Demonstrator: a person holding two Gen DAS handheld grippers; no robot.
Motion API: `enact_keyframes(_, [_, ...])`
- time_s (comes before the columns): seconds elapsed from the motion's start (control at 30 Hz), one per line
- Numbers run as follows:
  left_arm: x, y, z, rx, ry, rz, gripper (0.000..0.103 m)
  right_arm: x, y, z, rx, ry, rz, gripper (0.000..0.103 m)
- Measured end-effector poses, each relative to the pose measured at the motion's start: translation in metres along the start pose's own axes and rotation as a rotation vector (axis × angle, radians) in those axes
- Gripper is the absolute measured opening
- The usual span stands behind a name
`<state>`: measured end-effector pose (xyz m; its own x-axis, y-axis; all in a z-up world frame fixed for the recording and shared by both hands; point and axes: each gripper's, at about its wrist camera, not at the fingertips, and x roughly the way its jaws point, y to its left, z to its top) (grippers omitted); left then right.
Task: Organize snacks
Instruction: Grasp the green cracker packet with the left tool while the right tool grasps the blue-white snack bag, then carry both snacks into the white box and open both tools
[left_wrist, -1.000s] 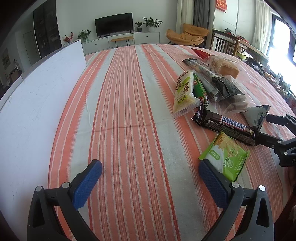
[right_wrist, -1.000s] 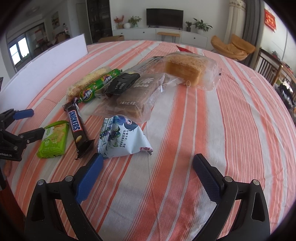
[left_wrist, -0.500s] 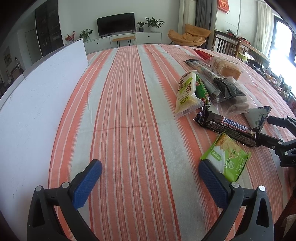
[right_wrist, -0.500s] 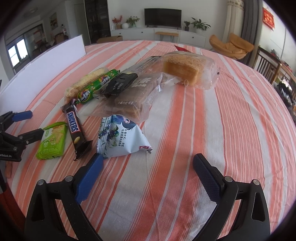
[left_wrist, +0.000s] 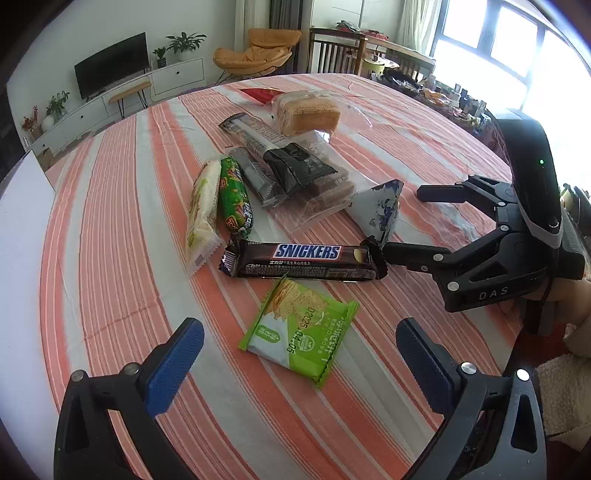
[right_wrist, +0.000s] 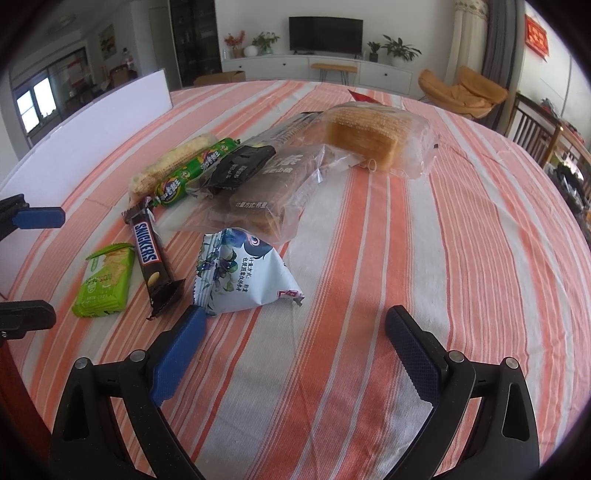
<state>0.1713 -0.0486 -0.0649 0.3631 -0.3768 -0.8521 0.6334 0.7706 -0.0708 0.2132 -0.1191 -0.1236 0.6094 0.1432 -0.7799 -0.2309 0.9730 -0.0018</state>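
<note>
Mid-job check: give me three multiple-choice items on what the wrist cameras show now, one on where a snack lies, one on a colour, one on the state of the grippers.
1. The Snickers bar lies:
A. on the bagged sponge cake
B. between the green cracker pack and the snack pile
C. in a gripper

2. The cracker pack is mostly:
A. red
B. blue
C. green

3. The left gripper and right gripper are:
A. both open, holding nothing
B. both shut
C. left shut on the Snickers bar

Answers: 1 B, it lies flat on the striped tablecloth with the cracker pack on its near side; 2 C, lime-green wrapper; 3 A, blue pads stand wide apart with only cloth or loose snacks between them.
</note>
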Motion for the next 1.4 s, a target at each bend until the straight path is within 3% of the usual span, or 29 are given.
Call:
enact_keyframes(0.07, [0.016, -0.002, 0.003, 0.04, 0.043, 0.022, 0.101, 0.0, 0.0, 0.0, 0.0, 0.0, 0.0, 0.1])
enact_keyframes(0.13, [0.018, -0.006, 0.001, 0.076, 0.012, 0.035, 0.097, 0.0, 0.0, 0.0, 0.001, 0.0, 0.001, 0.099])
enact_keyframes(0.17, [0.016, -0.007, 0.001, 0.073, -0.003, 0.029, 0.086, 0.0, 0.0, 0.0, 0.001, 0.0, 0.001, 0.099])
enact_keyframes(0.2, [0.013, -0.008, 0.001, 0.071, -0.022, 0.033, 0.061, 0.0, 0.0, 0.0, 0.001, -0.001, 0.002, 0.099])
enact_keyframes(0.23, [0.01, -0.008, 0.001, 0.06, -0.026, 0.048, 0.055, 0.0, 0.0, 0.0, 0.001, 0.0, 0.002, 0.099])
enact_keyframes(0.33, [0.002, -0.001, -0.008, -0.025, -0.033, 0.144, 0.053, -0.001, -0.001, 0.0, 0.003, -0.003, 0.006, 0.099])
enact_keyframes(0.43, [-0.01, 0.021, -0.025, -0.203, -0.051, 0.264, 0.052, -0.004, -0.006, -0.002, 0.015, -0.011, 0.04, 0.099])
enact_keyframes(0.53, [-0.028, 0.043, -0.04, -0.316, -0.095, 0.283, 0.059, -0.011, -0.016, -0.001, 0.04, 0.006, 0.123, 0.098])
enact_keyframes(0.6, [-0.032, 0.05, -0.045, -0.335, -0.09, 0.258, 0.09, -0.011, -0.017, 0.005, 0.026, 0.032, 0.16, 0.097])
enact_keyframes(0.67, [-0.032, 0.049, -0.049, -0.311, -0.092, 0.256, 0.093, -0.01, -0.009, 0.017, -0.04, 0.041, 0.149, 0.097])
enact_keyframes(0.8, [-0.016, 0.036, -0.053, -0.217, -0.022, 0.275, 0.093, 0.008, 0.013, 0.036, -0.156, 0.084, 0.165, 0.095])
enact_keyframes(0.83, [-0.018, 0.034, -0.055, -0.213, -0.044, 0.272, 0.091, 0.014, 0.016, 0.038, -0.155, 0.104, 0.184, 0.09])
enact_keyframes(0.87, [-0.019, 0.033, -0.056, -0.218, -0.051, 0.247, 0.081, 0.016, 0.015, 0.038, -0.142, 0.105, 0.213, 0.079])
enact_keyframes(0.9, [-0.022, 0.034, -0.058, -0.235, -0.07, 0.233, 0.056, 0.014, 0.014, 0.041, -0.125, 0.113, 0.215, 0.049])
enact_keyframes(0.93, [-0.025, 0.035, -0.058, -0.246, -0.084, 0.243, 0.051, 0.014, 0.012, 0.042, -0.103, 0.132, 0.21, 0.043])
enact_keyframes(1.03, [-0.028, 0.039, -0.06, -0.286, -0.099, 0.253, 0.048, 0.002, 0.01, 0.038, -0.103, 0.153, 0.199, 0.042])
enact_keyframes(1.17, [-0.043, 0.048, -0.064, -0.366, -0.166, 0.199, 0.048, -0.036, -0.001, 0.036, -0.026, 0.118, 0.241, 0.042])
enact_keyframes(1.2, [-0.049, 0.05, -0.064, -0.378, -0.186, 0.193, 0.048, -0.041, -0.002, 0.036, -0.026, 0.116, 0.217, 0.041])
enact_keyframes(1.3, [-0.077, 0.055, -0.059, -0.436, -0.247, 0.154, 0.048, -0.041, -0.015, 0.033, 0.022, 0.151, 0.151, 0.042])
enact_keyframes(1.4, [-0.122, 0.062, -0.053, -0.477, -0.328, 0.112, 0.048, -0.043, -0.019, 0.041, 0.12, 0.162, 0.195, 0.042])
